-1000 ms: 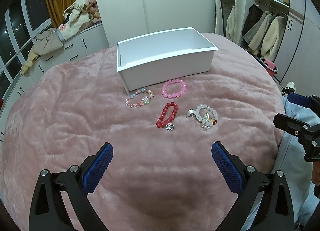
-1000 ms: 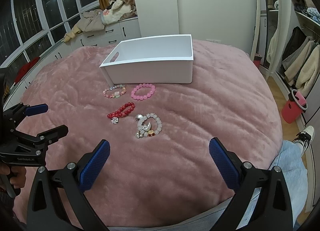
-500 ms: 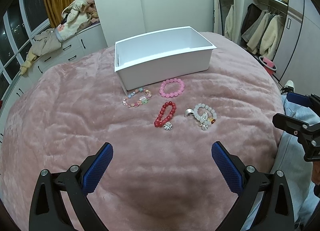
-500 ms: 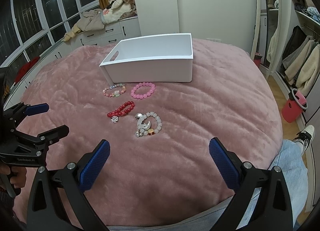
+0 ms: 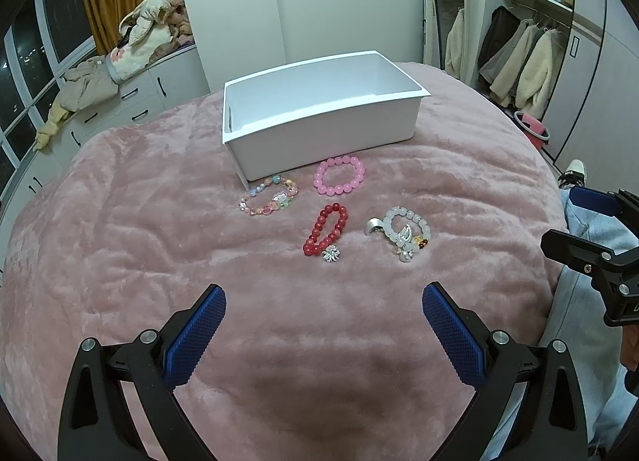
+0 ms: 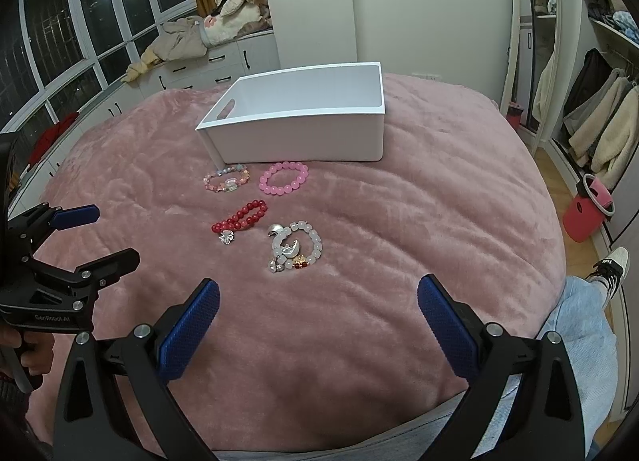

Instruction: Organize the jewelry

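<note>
Between the spread blue-padded fingers of the left gripper [image 5: 323, 311] lies only bare pink plush bedspread [image 5: 120, 245]; nothing is gripped. The right gripper [image 6: 317, 303] is likewise wide open and empty, hovering over the near part of the bed. Both seem poised for a first pick rather than mid-grasp.

Just beyond the fingers sit four bracelets, all loose on the bedspread and none in the container. Nearest the right gripper is a translucent white beaded bracelet with silver charms [image 6: 295, 247]; beside it lies a flattened red beaded bracelet with a small silver charm [image 6: 239, 219]. Farther out are a round pink beaded bracelet [image 6: 283, 178] and a pastel multicoloured bracelet [image 6: 226, 181], the latter just beside the near corner of an open white rectangular plastic bin [image 5: 319, 133]. The bin stands upright behind the jewelry, probably so each piece can be lifted forward and dropped in.

From these angles the bin's floor is mostly hidden by its front wall, so I cannot tell whether anything is already inside. The charms on the white bracelet overlap in a cluster too small to sort out, and they could snag. The person shows only as a hand [image 6: 28, 353] on the left handle and jeans at the bed's edge.
</note>
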{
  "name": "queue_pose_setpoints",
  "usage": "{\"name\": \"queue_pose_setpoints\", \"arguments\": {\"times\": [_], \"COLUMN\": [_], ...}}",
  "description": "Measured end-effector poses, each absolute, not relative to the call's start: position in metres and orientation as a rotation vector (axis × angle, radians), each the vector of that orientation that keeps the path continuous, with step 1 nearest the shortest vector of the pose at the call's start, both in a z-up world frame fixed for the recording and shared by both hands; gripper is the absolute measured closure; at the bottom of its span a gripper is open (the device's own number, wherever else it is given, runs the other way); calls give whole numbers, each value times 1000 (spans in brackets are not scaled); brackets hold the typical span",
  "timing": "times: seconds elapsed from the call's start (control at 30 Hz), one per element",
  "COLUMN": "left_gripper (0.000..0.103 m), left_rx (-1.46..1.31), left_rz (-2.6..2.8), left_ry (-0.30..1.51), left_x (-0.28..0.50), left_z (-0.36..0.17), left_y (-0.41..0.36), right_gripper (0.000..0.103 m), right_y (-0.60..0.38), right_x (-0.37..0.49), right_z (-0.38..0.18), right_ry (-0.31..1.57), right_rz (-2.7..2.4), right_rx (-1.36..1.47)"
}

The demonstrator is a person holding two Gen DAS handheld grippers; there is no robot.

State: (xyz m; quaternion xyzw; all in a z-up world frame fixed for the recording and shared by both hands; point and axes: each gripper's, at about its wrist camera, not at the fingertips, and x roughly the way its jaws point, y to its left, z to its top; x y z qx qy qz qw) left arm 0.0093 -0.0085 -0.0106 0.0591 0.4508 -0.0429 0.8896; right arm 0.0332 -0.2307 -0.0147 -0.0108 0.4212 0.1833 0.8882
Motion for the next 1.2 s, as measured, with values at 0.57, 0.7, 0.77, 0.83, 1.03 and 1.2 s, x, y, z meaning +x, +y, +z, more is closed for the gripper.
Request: {"name": "queue_pose_setpoints", "arguments": {"times": [0.57, 0.7, 0.77, 0.83, 1.03, 1.2], "left_gripper": [4, 19, 22, 25, 36, 51], "left_rx": [103, 71, 55, 39, 38, 33], "left_rz": [-126, -193, -197, -211, -222, -212], "left_ry": [947, 969, 978, 983, 1004, 1061], "left_x": [46, 68, 79, 92, 122, 140], "left_z": [-50, -72, -82, -93, -120, -142], "left_y": [-3, -6, -5, -6, -8, -3], "right_gripper": [19, 35, 40, 44, 64, 79], "right_y": [-226, -217, -210, -206, -197, -192], "right_x": [66, 85, 98, 108, 144, 160], "right_z": [-57, -81, -95, -105, -140, -154], "right_ry": [948, 1012, 1059, 1078, 1162, 1180], "right_rz": [474, 488, 502, 509, 494, 489], "right_rx": [136, 155, 171, 184, 207, 217]}}
